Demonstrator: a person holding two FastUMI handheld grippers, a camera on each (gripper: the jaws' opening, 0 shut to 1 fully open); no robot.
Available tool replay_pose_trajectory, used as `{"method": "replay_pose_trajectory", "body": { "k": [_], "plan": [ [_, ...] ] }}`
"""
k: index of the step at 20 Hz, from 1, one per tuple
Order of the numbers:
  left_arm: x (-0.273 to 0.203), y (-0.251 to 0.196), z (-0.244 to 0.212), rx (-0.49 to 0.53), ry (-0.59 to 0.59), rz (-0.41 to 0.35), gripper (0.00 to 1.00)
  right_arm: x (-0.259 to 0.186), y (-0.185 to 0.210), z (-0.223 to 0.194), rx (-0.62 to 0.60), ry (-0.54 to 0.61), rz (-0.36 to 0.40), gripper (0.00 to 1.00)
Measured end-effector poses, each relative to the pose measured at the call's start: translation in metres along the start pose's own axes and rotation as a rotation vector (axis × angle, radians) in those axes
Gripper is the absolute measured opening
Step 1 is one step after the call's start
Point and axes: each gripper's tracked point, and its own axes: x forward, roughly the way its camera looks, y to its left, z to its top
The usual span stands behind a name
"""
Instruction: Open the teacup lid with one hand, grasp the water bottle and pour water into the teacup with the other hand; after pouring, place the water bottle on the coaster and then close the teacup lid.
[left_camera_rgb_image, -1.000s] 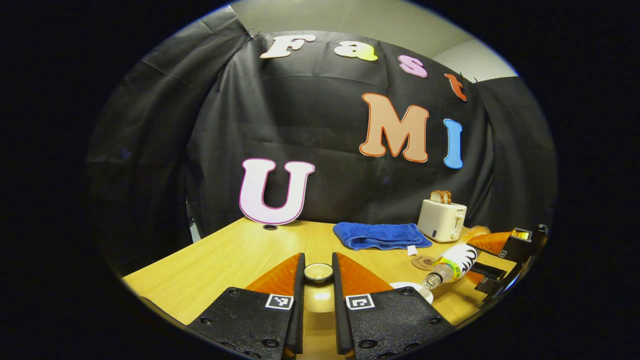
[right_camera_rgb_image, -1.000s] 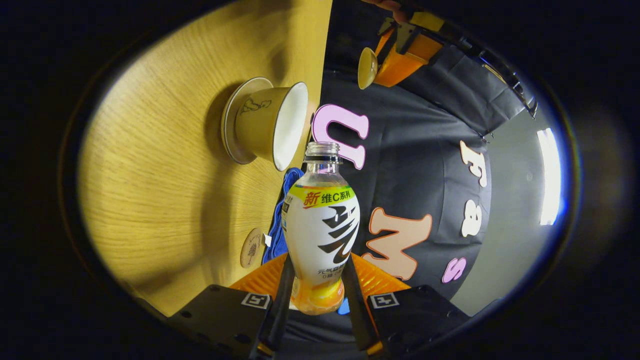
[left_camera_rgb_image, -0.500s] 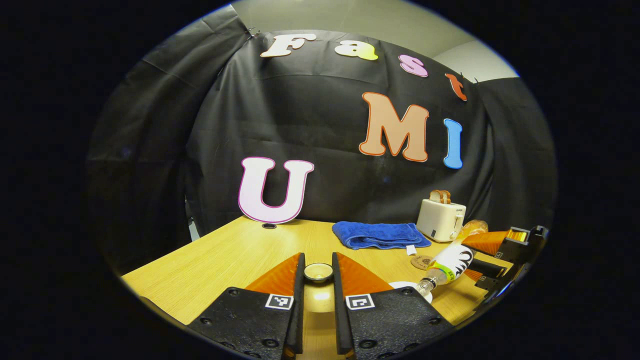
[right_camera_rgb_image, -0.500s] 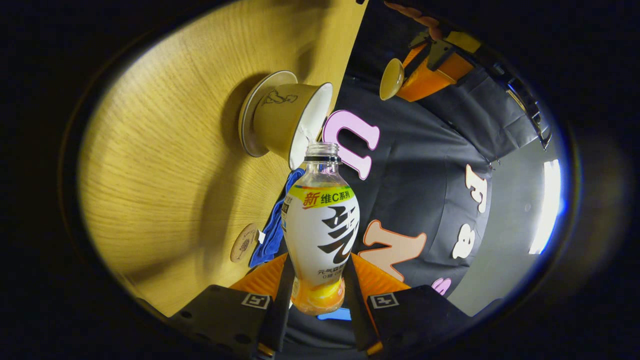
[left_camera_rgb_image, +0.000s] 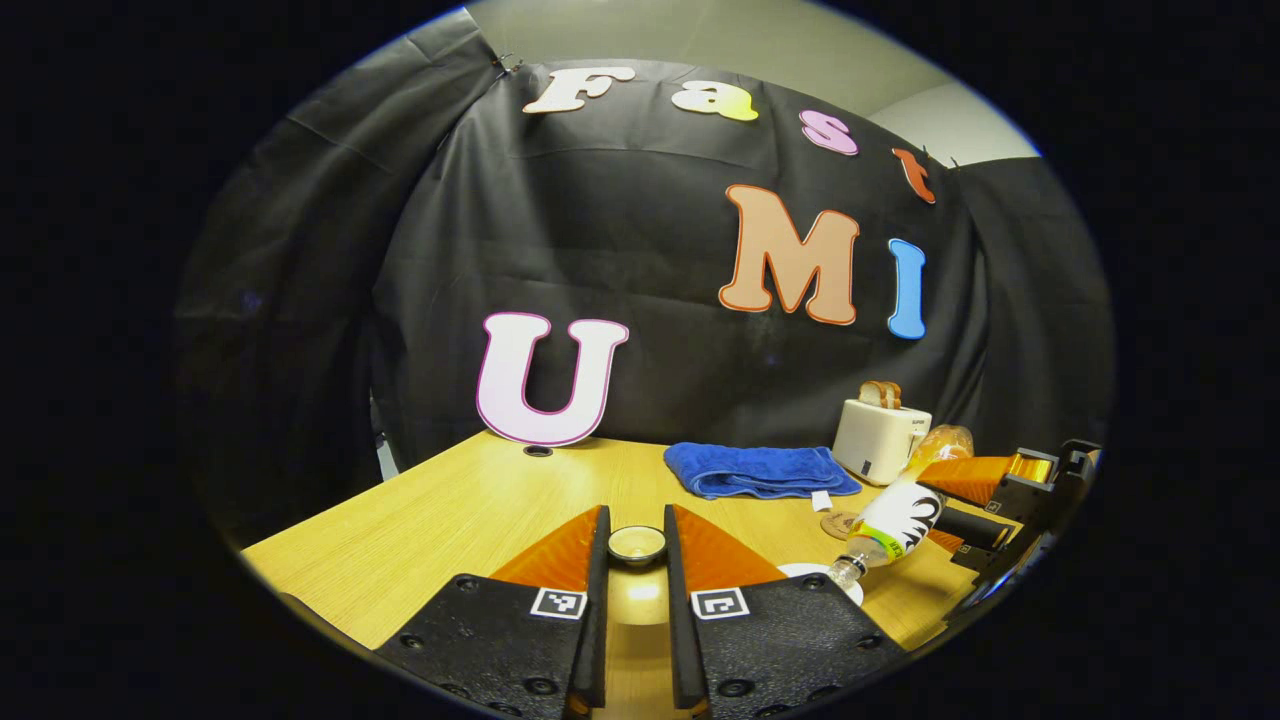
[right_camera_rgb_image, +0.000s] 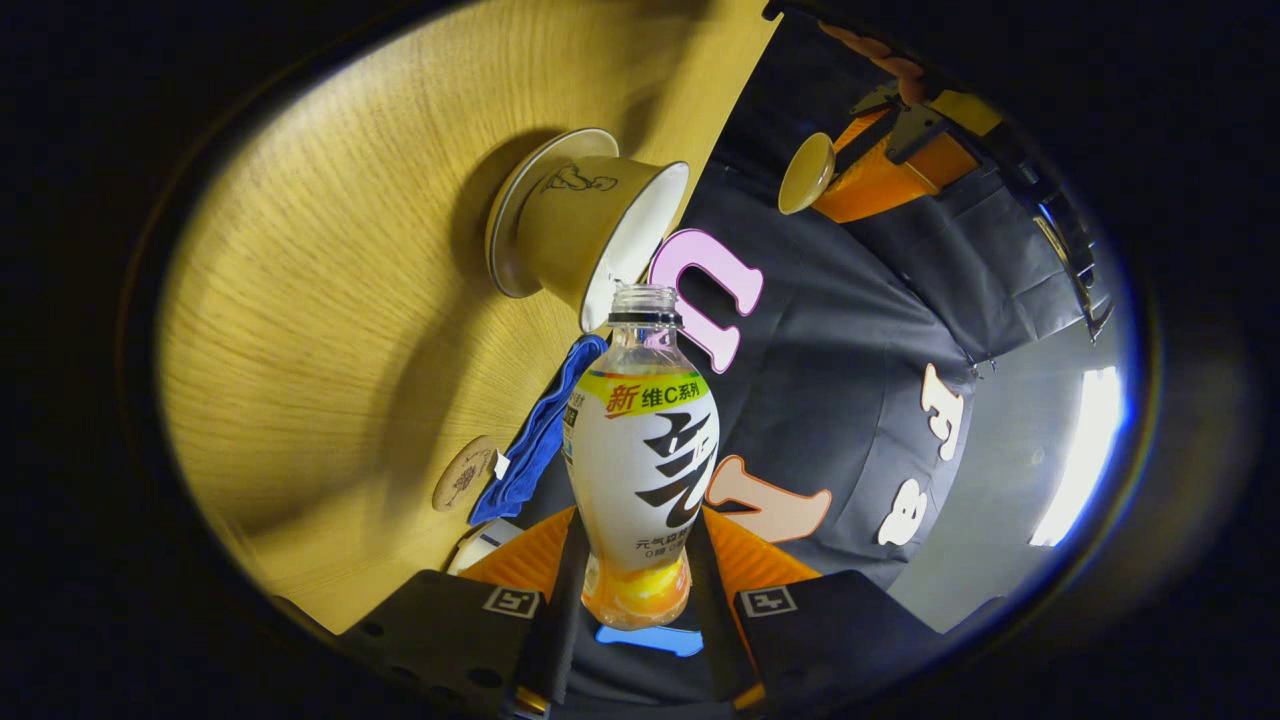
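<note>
water bottle: printed wrap label, yellow band of characters over a bold black brush mark. coaster stamp and toaster mark: too small to read. Coded black-white marker squares on left gripper and right gripper.

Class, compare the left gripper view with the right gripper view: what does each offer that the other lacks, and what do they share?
Left gripper view adds: toast slices standing in the toaster, and a small hole in the table.
Right gripper view adds: the drawing on the side of the teacup, the saucer under it, and a ceiling light.
Shared: the water bottle tipped toward the teacup in the right tongs, the teacup lid in the left tongs, the blue towel, the coaster and the table.
</note>
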Motion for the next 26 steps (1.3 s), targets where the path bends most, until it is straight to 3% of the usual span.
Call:
{"method": "replay_pose_trajectory", "body": {
  "k": [7, 10, 19, 26],
  "plan": [
    [-0.001, -0.001, 0.0, -0.001, -0.001, 0.0, 0.23, 0.001, -0.004, 0.002, -0.073, -0.027, 0.006, 0.58],
    [-0.001, -0.001, 0.002, 0.0, -0.005, 0.0, 0.23, 0.0, -0.002, 0.003, -0.039, -0.032, 0.029, 0.57],
    [-0.001, -0.001, 0.0, -0.002, -0.003, 0.001, 0.23, -0.001, 0.015, 0.001, 0.334, 0.026, 0.126, 0.57],
    [-0.001, -0.001, -0.001, -0.004, 0.002, -0.002, 0.23, -0.012, 0.014, 0.011, 0.757, 0.076, 0.161, 0.57]
  ]
}}
